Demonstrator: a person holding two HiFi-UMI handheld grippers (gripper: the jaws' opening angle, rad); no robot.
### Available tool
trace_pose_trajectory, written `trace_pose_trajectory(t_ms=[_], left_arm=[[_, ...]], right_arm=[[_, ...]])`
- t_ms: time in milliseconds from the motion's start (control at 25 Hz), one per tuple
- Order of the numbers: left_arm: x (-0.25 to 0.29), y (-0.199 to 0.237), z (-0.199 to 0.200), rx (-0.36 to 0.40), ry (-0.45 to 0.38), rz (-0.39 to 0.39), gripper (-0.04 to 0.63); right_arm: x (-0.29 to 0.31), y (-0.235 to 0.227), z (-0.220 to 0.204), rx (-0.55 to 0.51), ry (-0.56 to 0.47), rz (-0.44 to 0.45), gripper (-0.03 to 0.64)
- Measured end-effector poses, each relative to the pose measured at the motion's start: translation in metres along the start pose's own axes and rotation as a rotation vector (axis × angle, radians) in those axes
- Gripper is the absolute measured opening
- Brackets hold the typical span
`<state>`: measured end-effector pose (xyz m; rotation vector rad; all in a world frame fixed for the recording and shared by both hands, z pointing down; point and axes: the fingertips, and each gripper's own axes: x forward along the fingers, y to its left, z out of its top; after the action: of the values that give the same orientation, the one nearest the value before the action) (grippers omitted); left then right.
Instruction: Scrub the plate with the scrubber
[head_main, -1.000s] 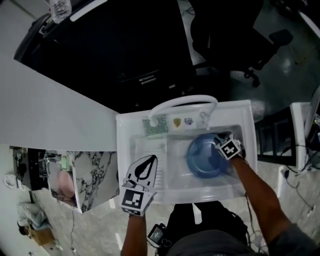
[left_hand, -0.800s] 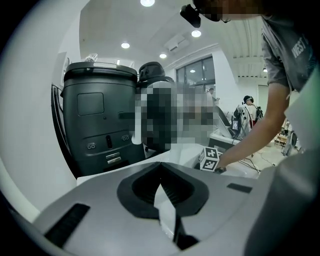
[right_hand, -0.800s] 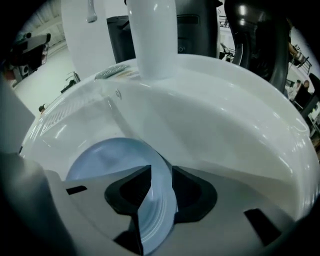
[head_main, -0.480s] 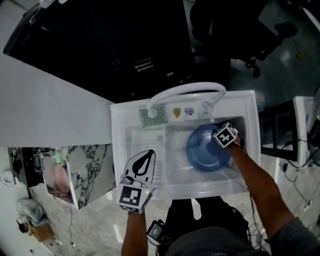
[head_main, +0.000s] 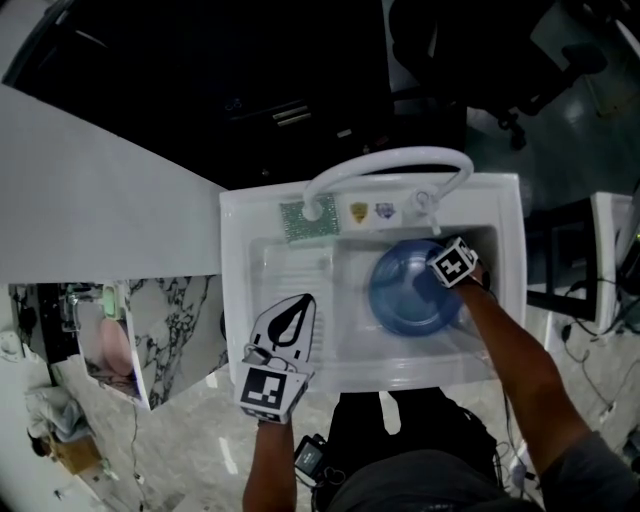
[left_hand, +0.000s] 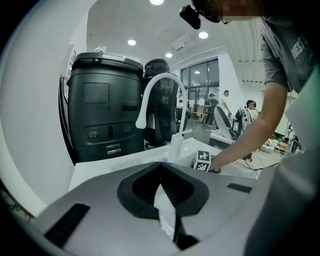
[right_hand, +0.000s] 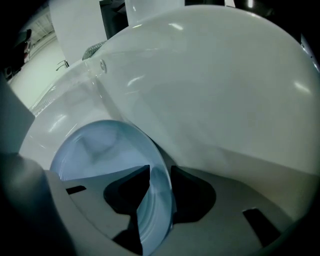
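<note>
Though aslant, plate (head_main: 408, 292) hollow side up.

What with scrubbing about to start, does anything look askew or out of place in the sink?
The blue plate sits tilted in the sink, its rim between the right gripper's jaws, which have just been opening. The green scrubber lies on the back ledge; the shut left gripper holds nothing.

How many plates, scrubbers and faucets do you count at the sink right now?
blue plate: 1
green scrubber: 1
white faucet: 1
Total: 3
</note>
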<state>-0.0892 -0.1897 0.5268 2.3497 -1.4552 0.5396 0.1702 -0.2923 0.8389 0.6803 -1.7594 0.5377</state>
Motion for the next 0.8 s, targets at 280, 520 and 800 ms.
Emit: trace_pose_trajectory(t_ms=[280, 520, 800], left_arm=[[0.001, 0.003, -0.005, -0.009, -0.001, -0.004, 0.002], [0.002, 0.010, -0.003, 0.013, -0.004, -0.003, 0.003], [0.007, 0.017, 0.006, 0.044, -0.019, -0.007, 0.002]], right_arm=[[0.001, 0.013, -0.010, 0.129, 0.028, 0.155, 0.075], [-0.011, 0.030, -0.019, 0.409, -0.020, 0.329, 0.038], [-0.051, 0.032, -0.031, 0.542, -0.113, 0.341, 0.040]])
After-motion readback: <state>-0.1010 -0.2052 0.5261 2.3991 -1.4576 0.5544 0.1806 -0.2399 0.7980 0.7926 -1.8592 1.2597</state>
